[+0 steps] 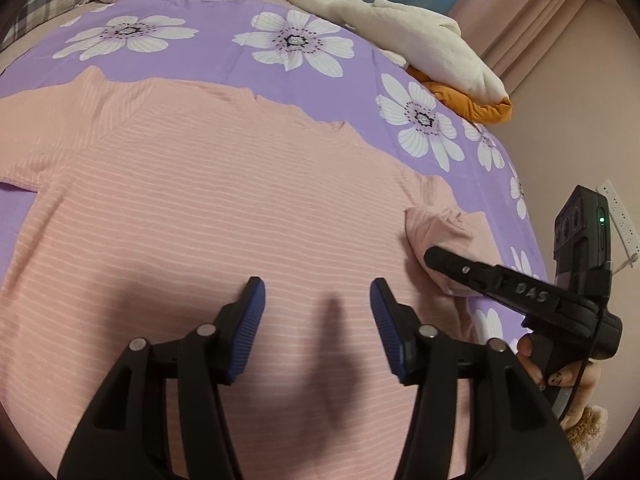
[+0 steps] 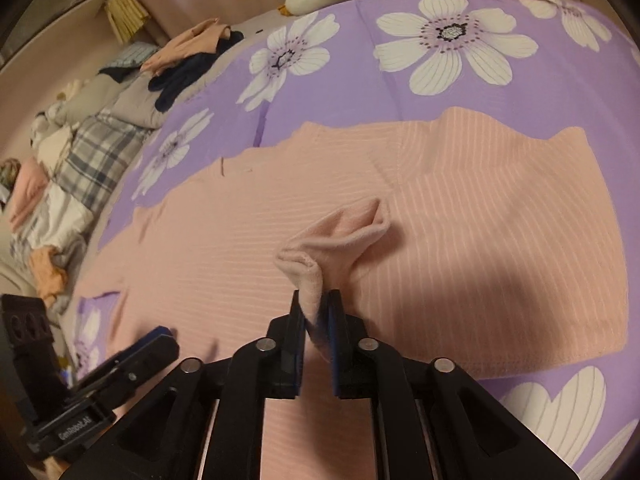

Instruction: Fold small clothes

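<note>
A pink ribbed top (image 1: 208, 200) lies spread flat on the purple flowered bedsheet (image 1: 224, 68). My left gripper (image 1: 316, 300) is open and empty, hovering just over the middle of the top. My right gripper (image 2: 316, 300) is shut on a bunched fold of the top's edge (image 2: 340, 236) and lifts it over the body of the garment (image 2: 480, 220). In the left wrist view the right gripper (image 1: 434, 258) reaches in from the right with that pink fold (image 1: 436, 228) pinched. In the right wrist view the left gripper's blue pad (image 2: 144, 344) shows at the lower left.
A white and orange plush toy (image 1: 400, 36) lies at the bed's far edge. Piled clothes and a plaid pillow (image 2: 96, 148) sit at the head of the bed. A pink wall and a power strip (image 1: 618, 212) are to the right of the bed.
</note>
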